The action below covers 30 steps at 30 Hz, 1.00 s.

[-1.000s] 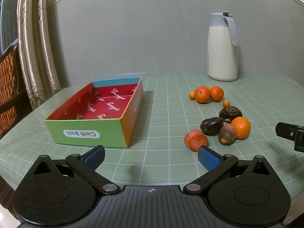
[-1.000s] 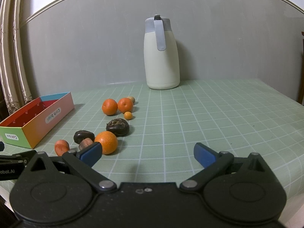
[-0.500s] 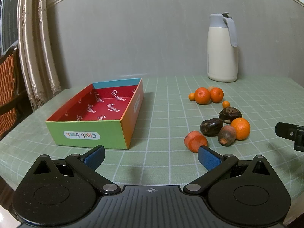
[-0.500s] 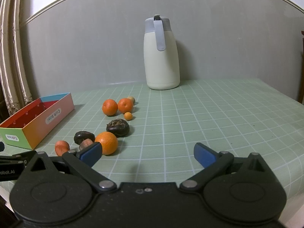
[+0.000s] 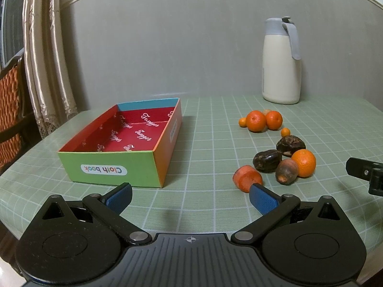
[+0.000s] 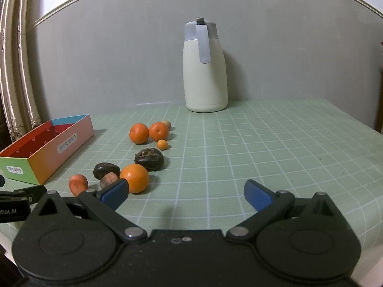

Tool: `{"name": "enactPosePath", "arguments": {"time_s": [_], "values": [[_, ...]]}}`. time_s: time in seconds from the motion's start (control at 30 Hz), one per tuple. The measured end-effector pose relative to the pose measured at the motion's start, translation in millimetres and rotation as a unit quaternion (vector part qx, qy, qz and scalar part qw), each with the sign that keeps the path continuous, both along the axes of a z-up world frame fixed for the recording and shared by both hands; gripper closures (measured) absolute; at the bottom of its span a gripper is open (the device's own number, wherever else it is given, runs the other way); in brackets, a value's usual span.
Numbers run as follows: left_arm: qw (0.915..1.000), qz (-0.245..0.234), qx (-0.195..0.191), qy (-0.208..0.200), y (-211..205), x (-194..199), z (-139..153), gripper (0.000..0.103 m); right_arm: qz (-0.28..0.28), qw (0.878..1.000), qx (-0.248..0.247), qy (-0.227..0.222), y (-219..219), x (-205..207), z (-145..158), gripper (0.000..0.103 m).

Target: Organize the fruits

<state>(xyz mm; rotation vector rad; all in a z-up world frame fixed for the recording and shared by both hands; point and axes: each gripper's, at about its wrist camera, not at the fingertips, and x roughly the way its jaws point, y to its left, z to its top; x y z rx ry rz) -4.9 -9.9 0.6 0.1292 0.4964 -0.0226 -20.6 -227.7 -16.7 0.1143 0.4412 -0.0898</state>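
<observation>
Both the left gripper [image 5: 190,197] and the right gripper [image 6: 185,192] hold their jaws spread wide with nothing between them. The fruits [image 5: 275,143] lie clustered on the table [image 5: 210,129] at centre right of the left view, with the empty box [image 5: 119,143] at centre left, well apart.

Open multicoloured cardboard box [image 5: 153,165] sat empty at left; round orange tangerines [image 5: 256,121], dark wrinkled fruits [image 5: 267,160], orange carrot stub [image 5: 246,180] lay scattered right of it.
</observation>
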Motion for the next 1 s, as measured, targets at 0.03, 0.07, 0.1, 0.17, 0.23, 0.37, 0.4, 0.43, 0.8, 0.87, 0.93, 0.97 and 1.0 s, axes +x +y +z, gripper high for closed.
{"name": "enactPosePath", "arguments": {"time_s": [0.03,0.07,0.1,0.17,0.23,0.37,0.4,0.43,0.8,0.87,0.93,0.97,1.0], "values": [[1.0,0.0,0.001,-0.001,0,0,0,0.0,0.0,1.0,0.001,0.0,0,0,0,0.0],[1.0,0.0,0.001,-0.001,0,0,0,0.0,0.0,1.0,0.001,0.0,0,0,0,0.0],[1.0,0.0,0.002,-0.001,0,0,0,0.0,0.0,1.0,0.001,0.0,0,0,0,0.0],[1.0,0.0,0.004,-0.002,-1,0,0,0.0,0.0,1.0,0.0,0.0,1,0,0,0.0],[1.0,-0.001,0.005,-0.003,-2,0,0,0.0,0.0,1.0,0.0,-0.001,0,-1,0,0.0],[0.9999,-0.003,0.013,-0.006,-5,-2,0,0.0,0.0,1.0,0.0,0.0,0,0,0,0.0],[0.9999,-0.004,0.014,-0.006,-5,-2,-1,0.0,0.0,1.0,0.0,0.0,0,0,0,0.0],[0.9998,-0.005,0.016,-0.006,-6,-3,-1,0.0,-0.001,1.0,0.001,-0.001,0,0,0,0.0],[0.9991,-0.013,0.038,-0.014,-14,-5,-2,0.0,-0.006,1.0,0.011,-0.006,-6,-1,2,0.0],[0.9988,-0.012,0.045,-0.017,-16,-6,-2,0.0,-0.007,1.0,0.013,-0.006,-7,-1,2,0.0],[0.9983,-0.013,0.053,-0.02,-18,-6,-1,0.0,-0.008,1.0,0.018,-0.006,-9,-1,3,0.0],[0.9982,-0.014,0.055,-0.022,-19,-6,-1,0.0,-0.009,1.0,0.02,-0.007,-9,-2,3,0.0],[0.9979,-0.014,0.058,-0.024,-19,-7,-1,0.0,-0.009,1.0,0.021,-0.007,-10,-2,3,0.0]]}}
